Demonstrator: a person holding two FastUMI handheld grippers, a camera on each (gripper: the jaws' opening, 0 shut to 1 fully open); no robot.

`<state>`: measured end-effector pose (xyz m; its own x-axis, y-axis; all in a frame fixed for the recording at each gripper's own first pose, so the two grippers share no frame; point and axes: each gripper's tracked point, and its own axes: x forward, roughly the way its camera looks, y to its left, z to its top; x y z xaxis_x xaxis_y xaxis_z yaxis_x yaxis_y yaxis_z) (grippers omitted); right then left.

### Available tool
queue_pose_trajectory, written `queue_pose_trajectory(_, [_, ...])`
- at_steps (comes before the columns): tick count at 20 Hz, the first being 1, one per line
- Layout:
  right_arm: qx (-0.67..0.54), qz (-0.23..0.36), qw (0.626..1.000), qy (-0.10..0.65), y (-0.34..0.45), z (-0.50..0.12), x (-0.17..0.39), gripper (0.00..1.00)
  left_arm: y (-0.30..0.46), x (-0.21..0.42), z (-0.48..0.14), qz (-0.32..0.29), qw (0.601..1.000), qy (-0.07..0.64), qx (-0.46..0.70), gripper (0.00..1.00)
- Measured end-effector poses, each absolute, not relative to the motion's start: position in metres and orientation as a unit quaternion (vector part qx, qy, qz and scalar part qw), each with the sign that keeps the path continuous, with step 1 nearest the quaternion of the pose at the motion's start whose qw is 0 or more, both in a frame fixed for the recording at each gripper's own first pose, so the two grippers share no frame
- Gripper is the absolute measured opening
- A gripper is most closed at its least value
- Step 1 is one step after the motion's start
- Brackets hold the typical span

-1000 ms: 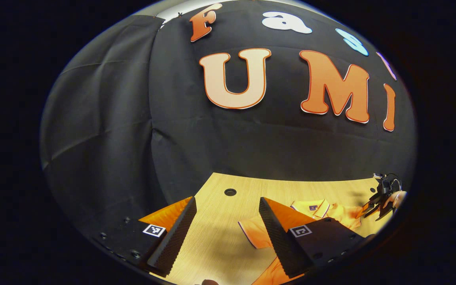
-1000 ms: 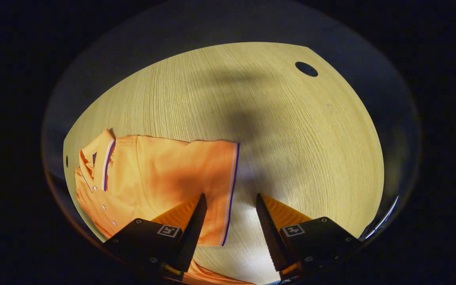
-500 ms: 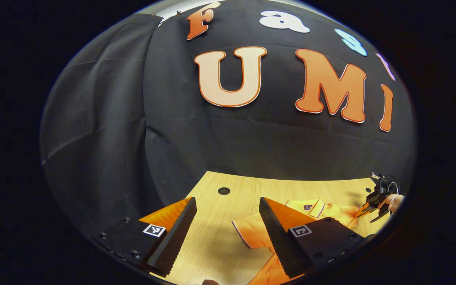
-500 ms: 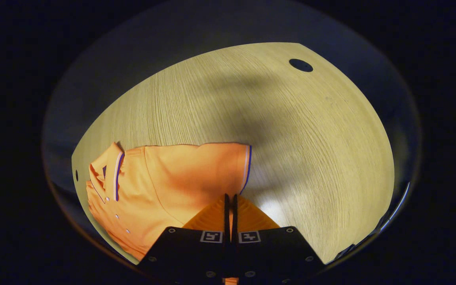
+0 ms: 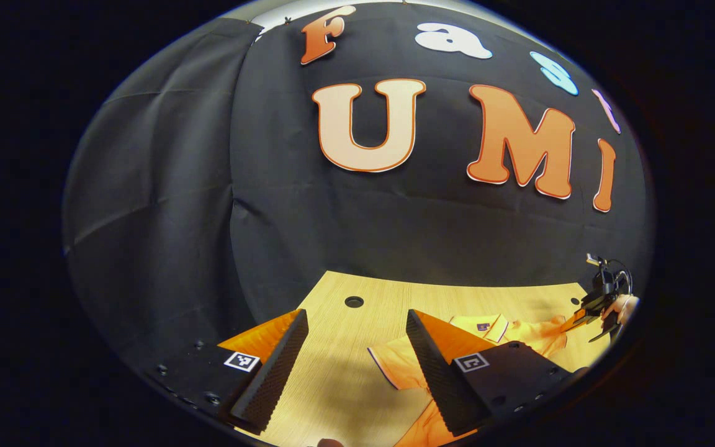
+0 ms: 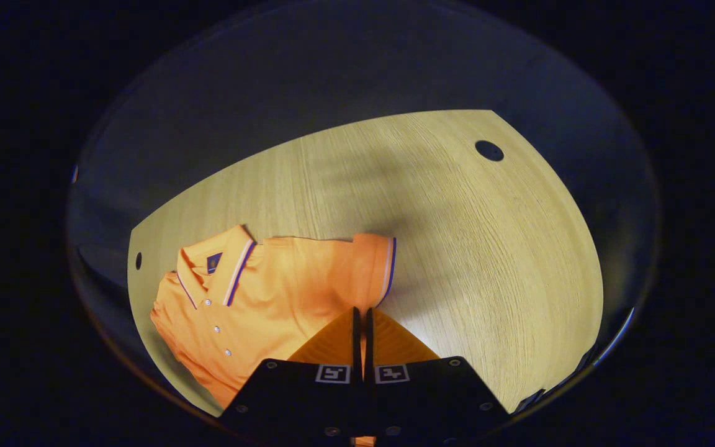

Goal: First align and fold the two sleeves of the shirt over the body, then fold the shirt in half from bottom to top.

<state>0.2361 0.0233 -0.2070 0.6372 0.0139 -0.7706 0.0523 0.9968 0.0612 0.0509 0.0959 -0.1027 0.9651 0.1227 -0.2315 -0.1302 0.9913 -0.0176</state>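
Wooden table (image 6: 457, 248) bears orange shirt (image 6: 283, 292); right tongs (image 6: 361, 313) pinch its sleeve (image 6: 373, 270).

shirt (image 6: 270, 298) on table (image 6: 457, 248), round hole (image 6: 489, 150) far right

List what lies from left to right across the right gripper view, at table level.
Small hole near the table's left edge → shirt collar → striped sleeve cuff, with the right gripper shut on the sleeve just below → bare table → large round hole.
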Motion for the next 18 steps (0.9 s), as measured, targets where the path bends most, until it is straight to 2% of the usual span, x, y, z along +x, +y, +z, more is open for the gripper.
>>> queue_pose_trajectory(7, [-0.015,0.044,0.918,0.394,0.099,-0.167,0.215,0.00,0.119,0.044,-0.098,0.056,0.993,0.103,-0.021,0.97])
queue_pose_trajectory(18, [-0.039,0.110,0.907,0.405,0.200,-0.191,0.197,0.02,0.170,0.039,-0.112,0.069,0.991,0.112,-0.038,0.98])
